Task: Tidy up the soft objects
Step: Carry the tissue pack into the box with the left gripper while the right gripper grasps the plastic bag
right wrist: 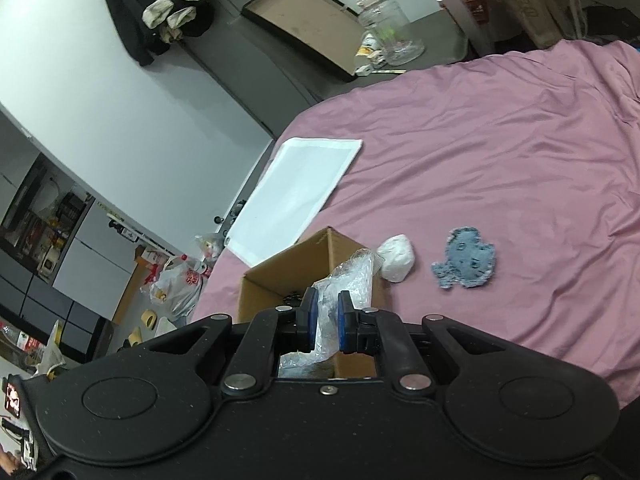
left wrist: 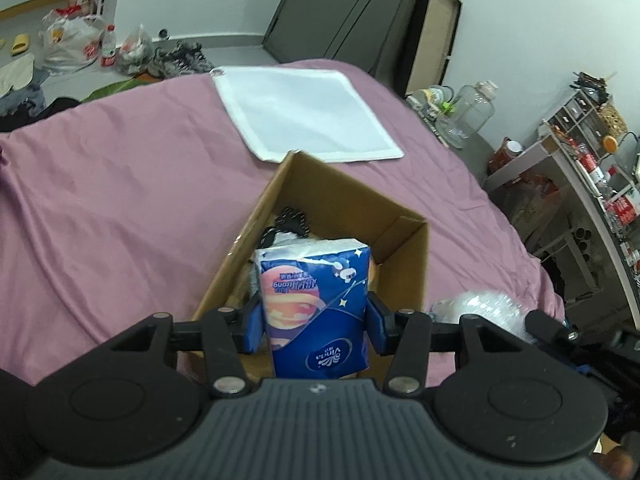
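Blue tissue pack (left wrist: 318, 304), printed with an orange planet and stars, is clamped between the blue pads of the left gripper (left wrist: 318, 320) and held over the near end of an open brown cardboard box (left wrist: 404, 256). The box stands on a bed covered by a mauve sheet (left wrist: 120, 200); dark items lie in its bottom, too hidden to identify. A flat white rectangular cloth (left wrist: 304, 112) lies on the sheet just beyond the box. The right gripper (right wrist: 325, 316) is closed on a crumpled clear plastic bag (right wrist: 352, 276), held above the same box (right wrist: 280, 272). Just beside the box on the sheet rest a white soft lump (right wrist: 396, 258) and, a little farther off, a grey-blue fuzzy fabric piece (right wrist: 468, 258).
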A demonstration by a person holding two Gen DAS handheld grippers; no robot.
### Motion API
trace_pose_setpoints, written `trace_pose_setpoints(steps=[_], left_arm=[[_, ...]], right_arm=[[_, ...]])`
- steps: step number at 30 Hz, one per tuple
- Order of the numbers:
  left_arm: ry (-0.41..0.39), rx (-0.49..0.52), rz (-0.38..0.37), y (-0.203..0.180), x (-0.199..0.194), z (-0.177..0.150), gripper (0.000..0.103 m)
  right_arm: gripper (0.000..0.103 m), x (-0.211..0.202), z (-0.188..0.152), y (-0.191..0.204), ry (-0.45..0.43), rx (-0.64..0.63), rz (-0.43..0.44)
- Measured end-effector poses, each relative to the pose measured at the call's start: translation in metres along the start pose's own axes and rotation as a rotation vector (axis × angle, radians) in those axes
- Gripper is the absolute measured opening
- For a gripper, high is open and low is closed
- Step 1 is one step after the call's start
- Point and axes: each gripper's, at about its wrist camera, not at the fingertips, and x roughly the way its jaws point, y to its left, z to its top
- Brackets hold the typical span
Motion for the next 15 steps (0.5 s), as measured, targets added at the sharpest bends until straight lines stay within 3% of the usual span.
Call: trace_pose_setpoints(steps=[7,15], left_arm=[[0.006,-0.001,0.033,0.006,0.008,0.003,0.051],[-0.005,-0.038,0.035,0.014,0.008,0.007,0.062]], right_arm=[[0.010,0.013,-0.004,0.025,0.014,-0.053,0.034],[0.010,0.026,-0.009,0.030,0.034,-0.053,0.021]])
